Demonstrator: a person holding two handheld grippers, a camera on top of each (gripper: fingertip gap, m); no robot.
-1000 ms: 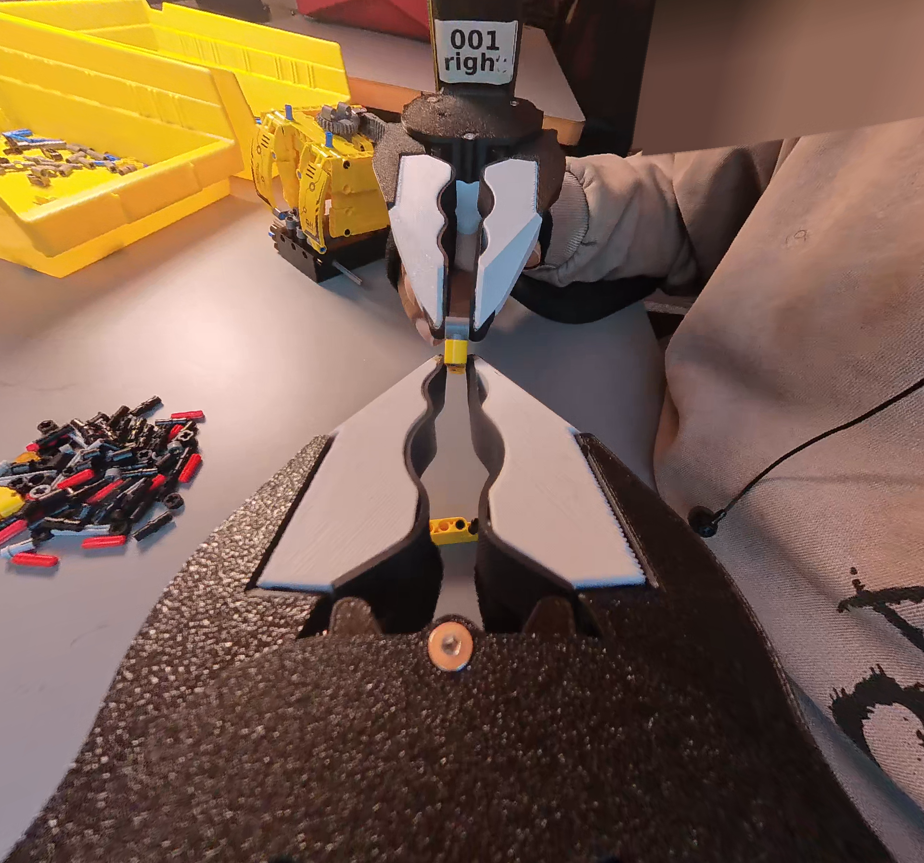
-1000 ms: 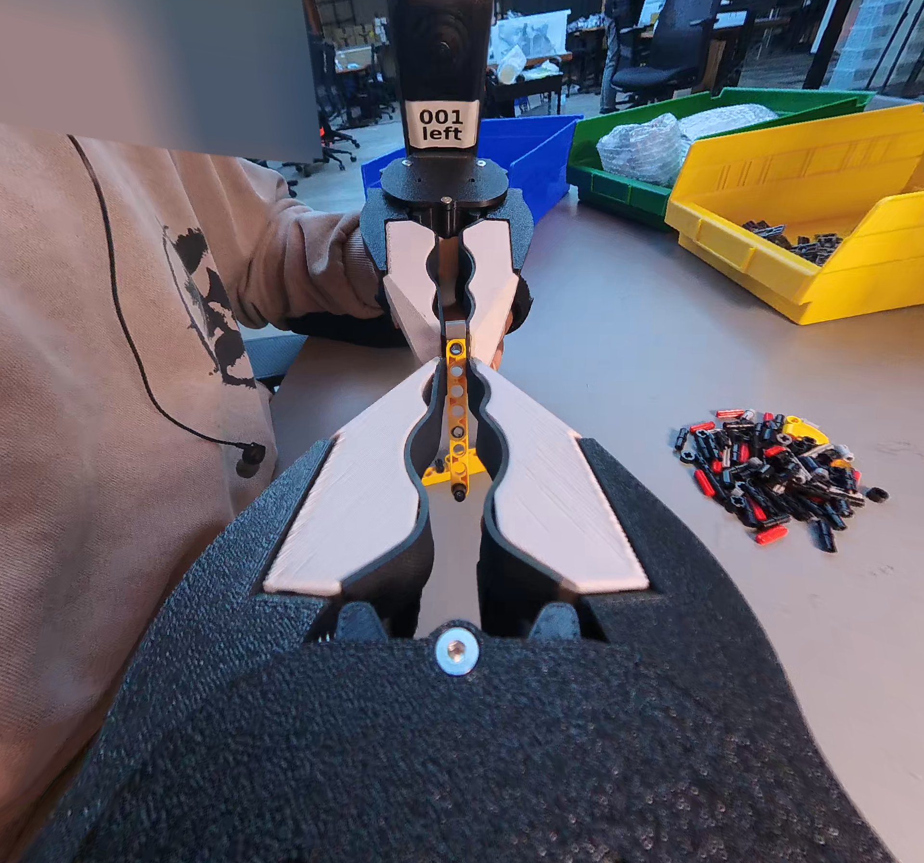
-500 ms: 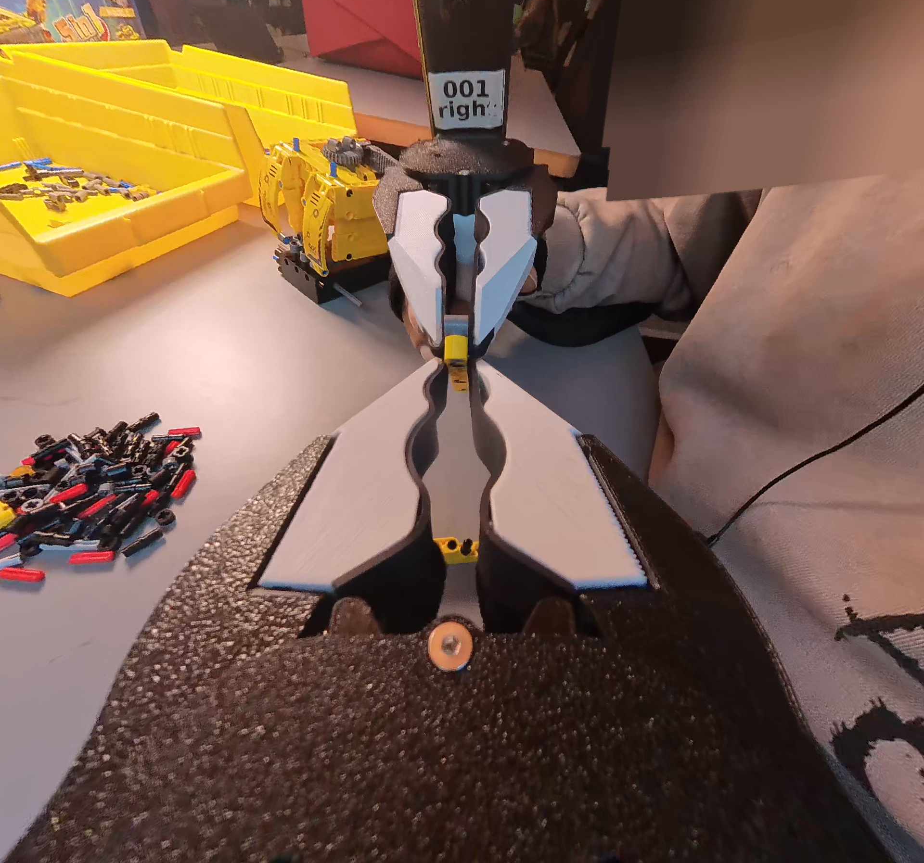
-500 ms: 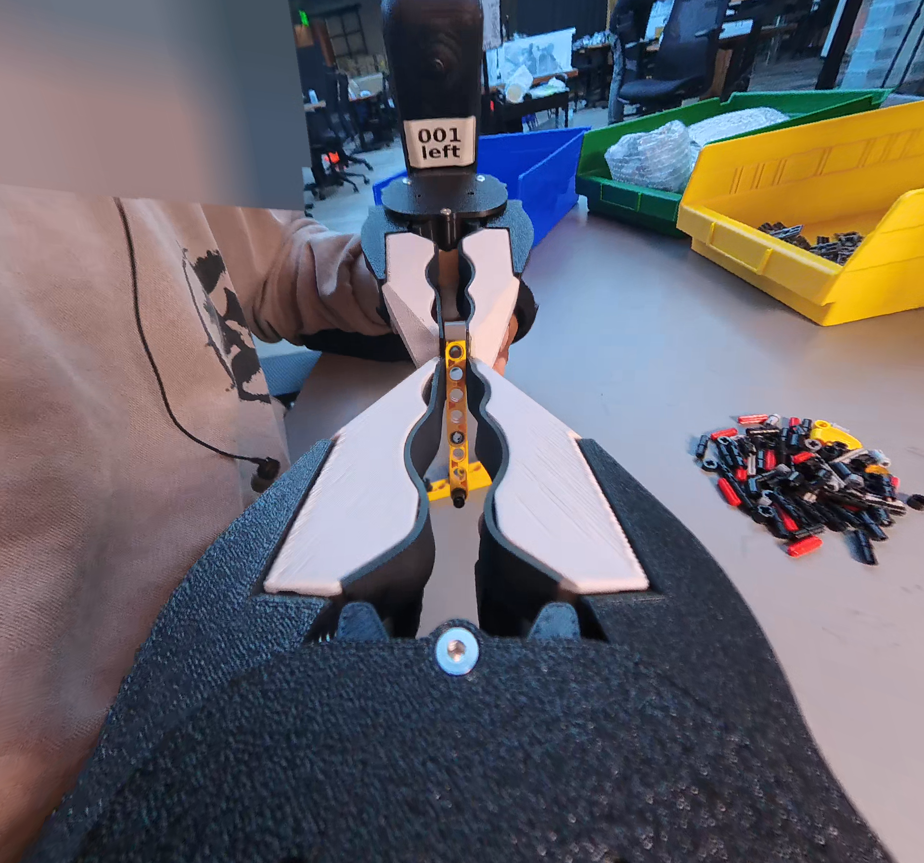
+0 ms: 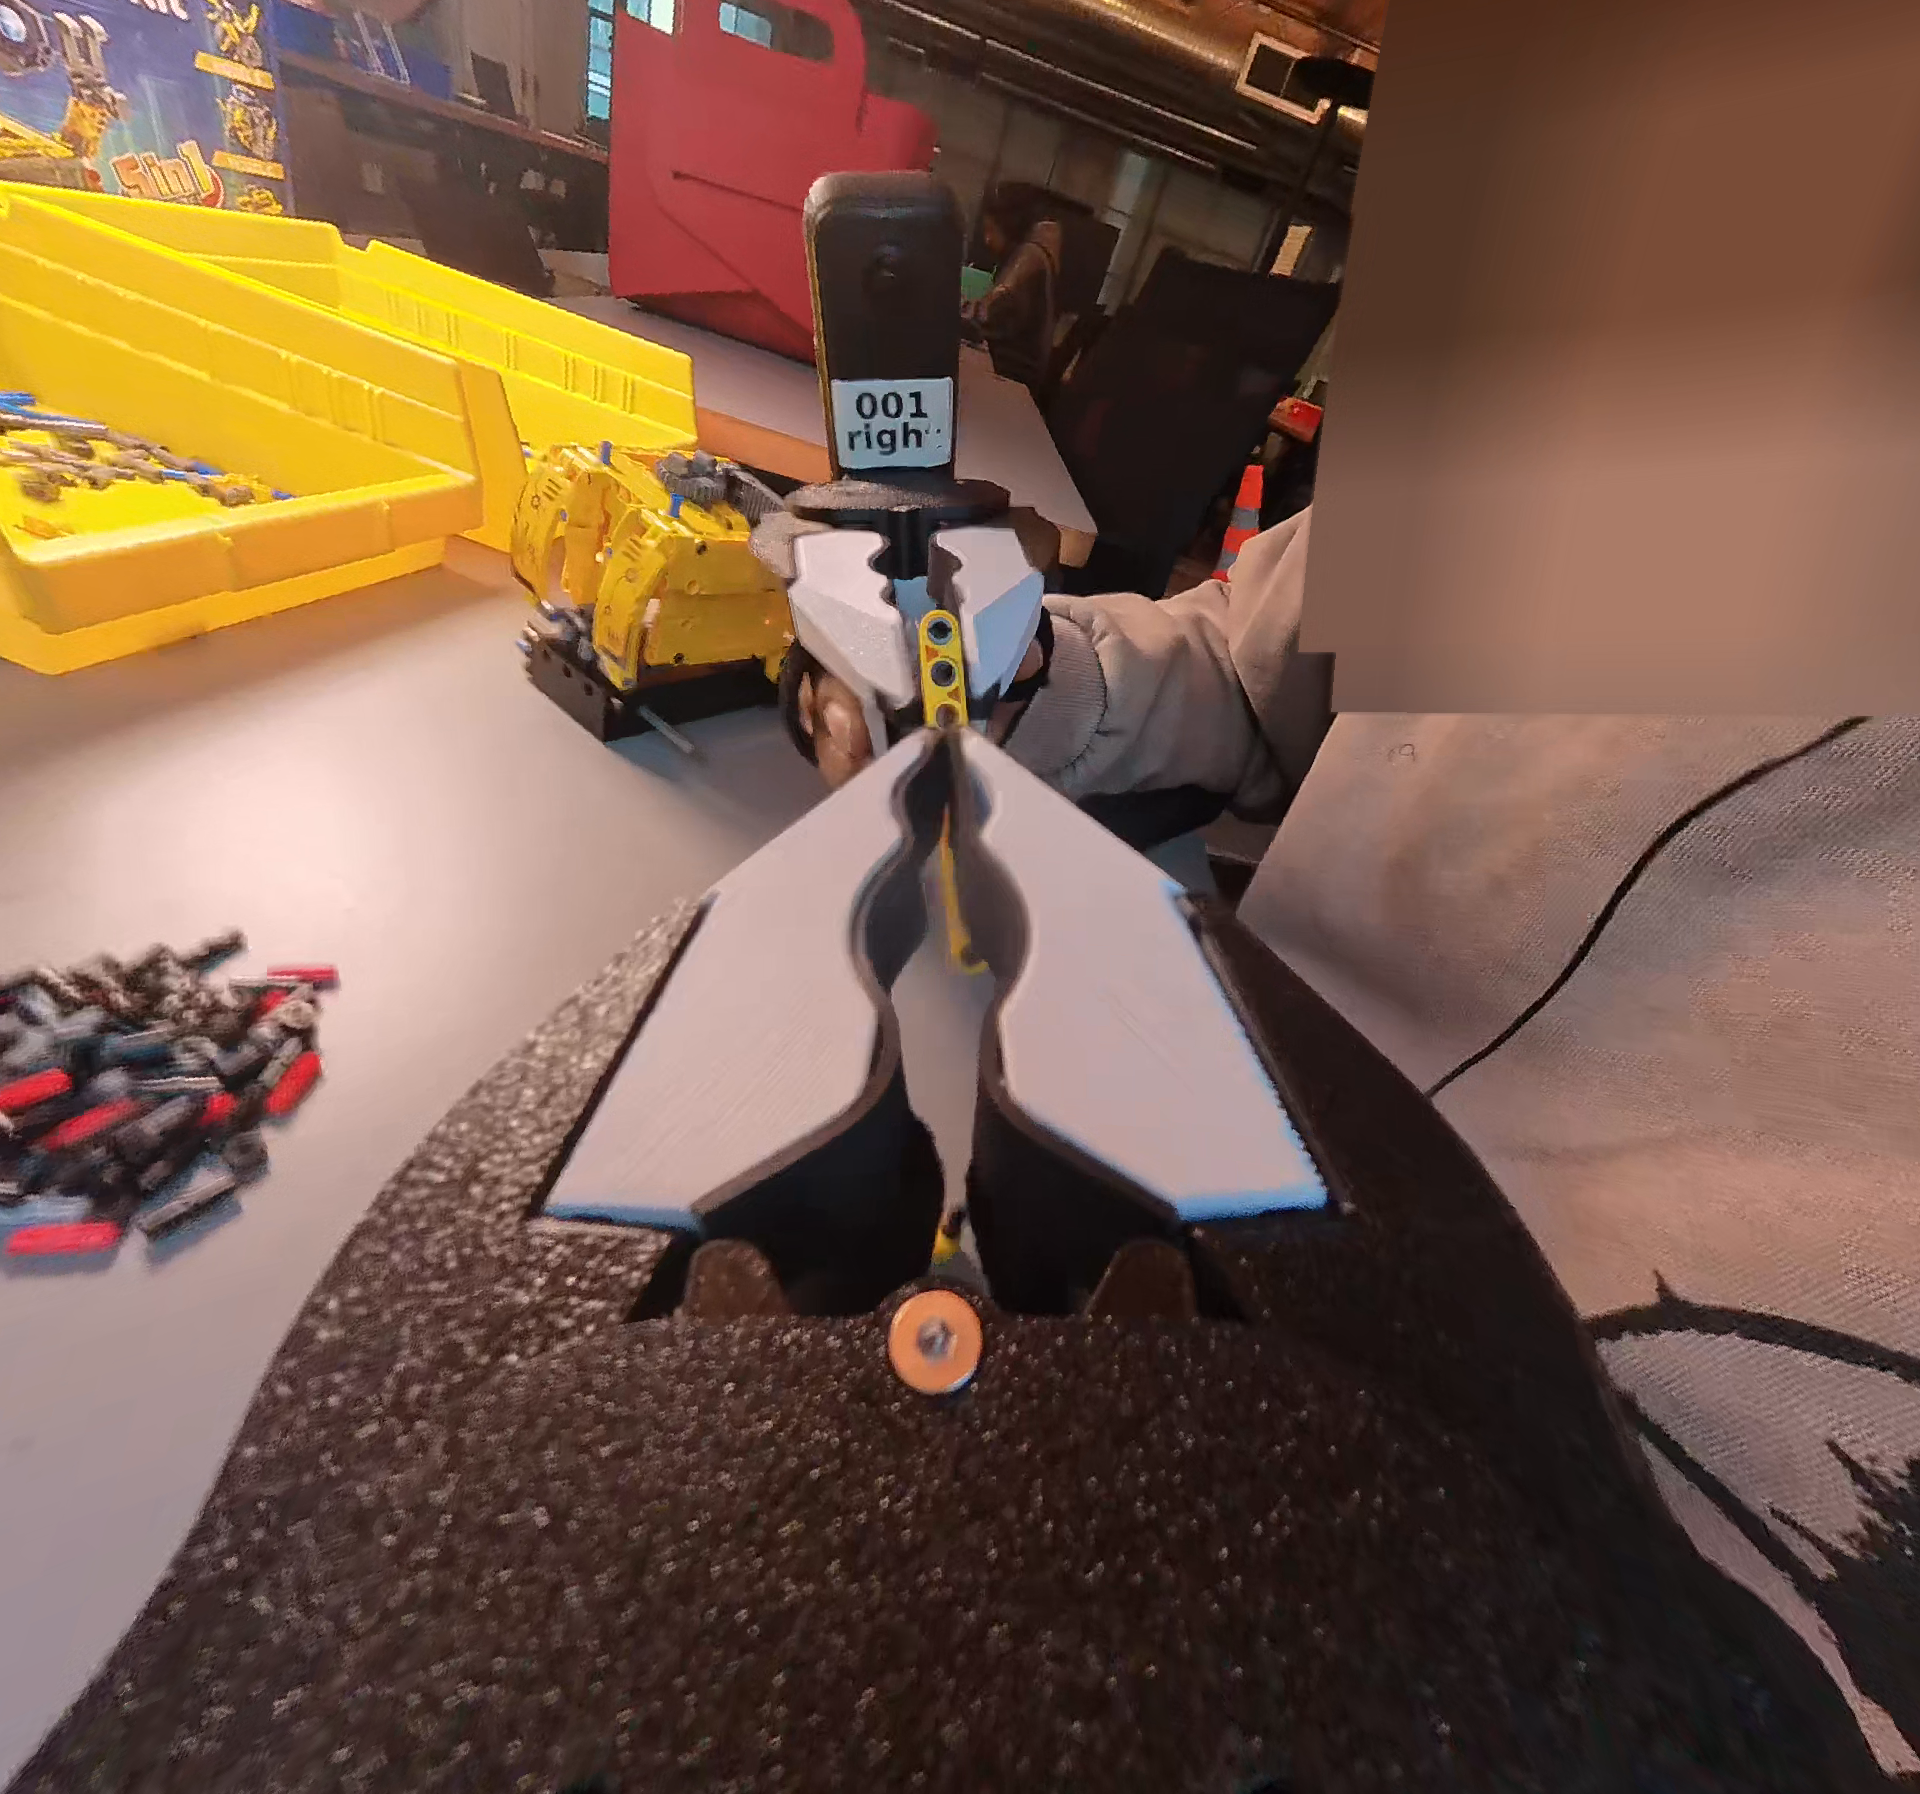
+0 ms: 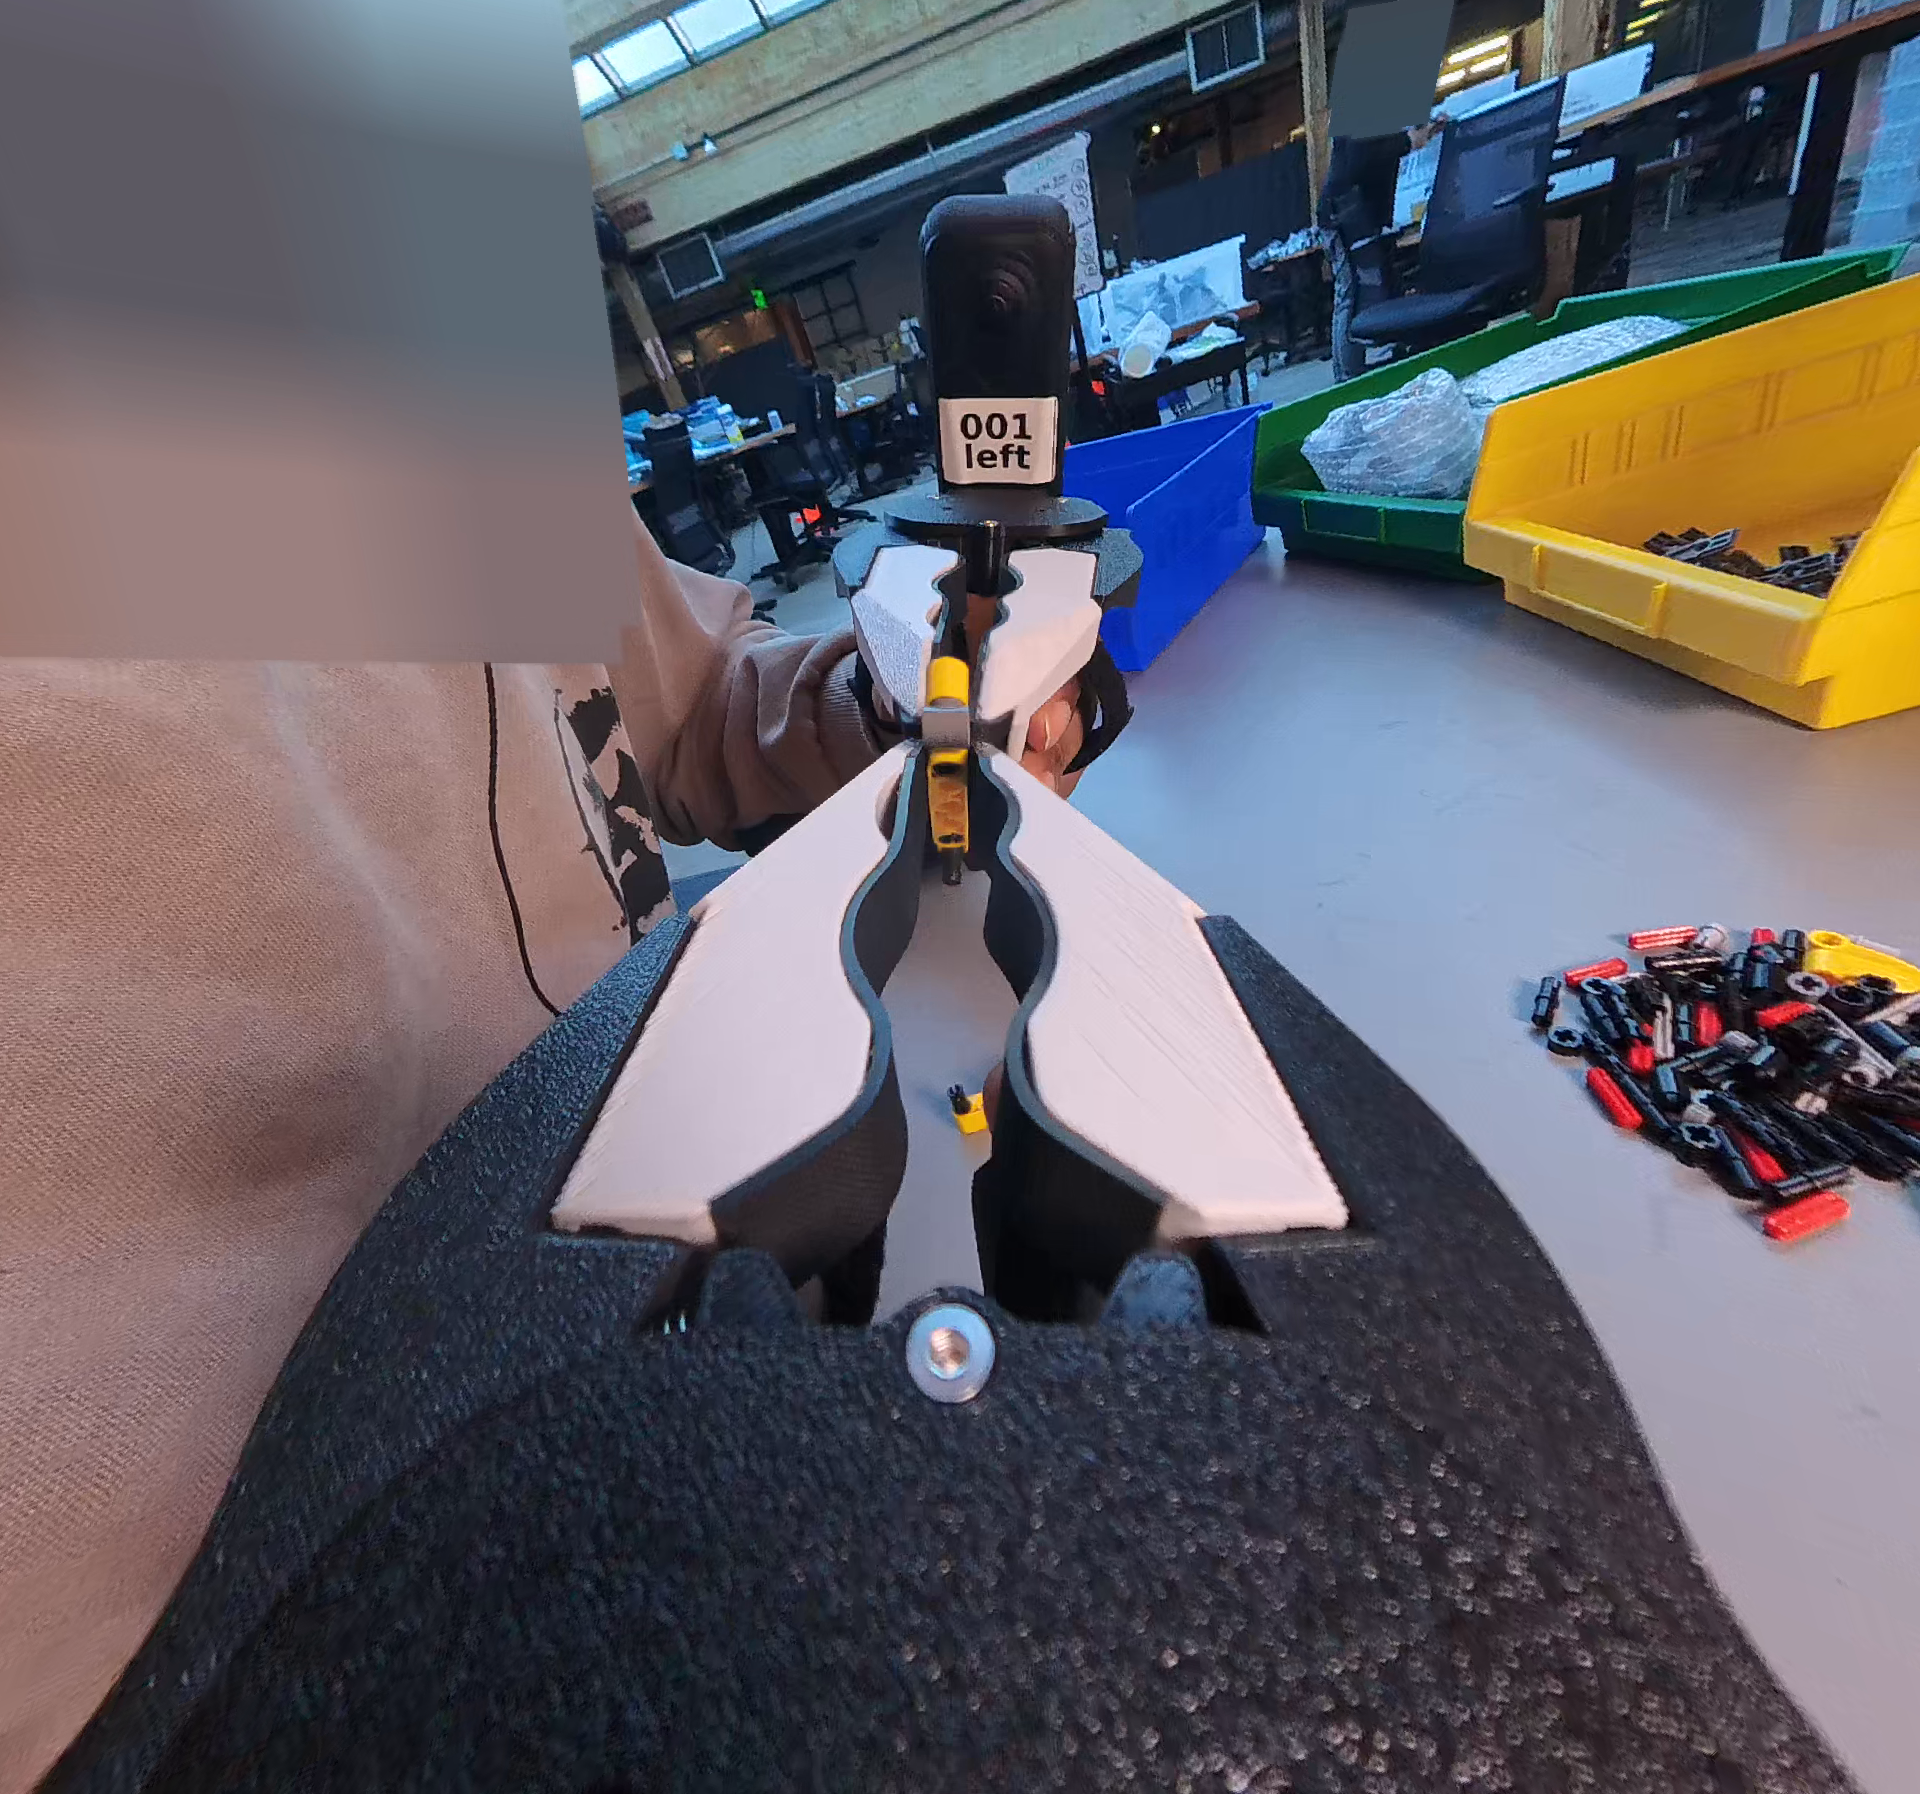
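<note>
My left gripper (image 5: 943,738) and right gripper (image 6: 945,755) meet tip to tip above the grey table (image 5: 364,861), close to a person's sweatshirt (image 5: 1558,1017). Both are shut on a thin yellow beam assembly. In the left wrist view its holed face (image 5: 943,669) sticks out past my tips into the right gripper's (image 5: 914,705) fingers, and a thin yellow edge (image 5: 951,892) runs back between my fingers. In the right wrist view the yellow beam (image 6: 948,804) shows edge-on with a black pin at its near end. The left gripper (image 6: 951,721) is clamped on a yellow and grey end (image 6: 948,695).
A pile of small black and red pins (image 5: 135,1069) lies on the table; it also shows in the right wrist view (image 6: 1766,1048). Yellow bins (image 5: 260,456) and a yellow model machine (image 5: 644,591) stand behind. Blue (image 6: 1174,518), green (image 6: 1558,362) and yellow (image 6: 1714,539) bins line the far side.
Both grippers have risen and tilted up together, still tip to tip. The beam has turned about its length: its holed face now shows in the left view, its edge in the right view.
</note>
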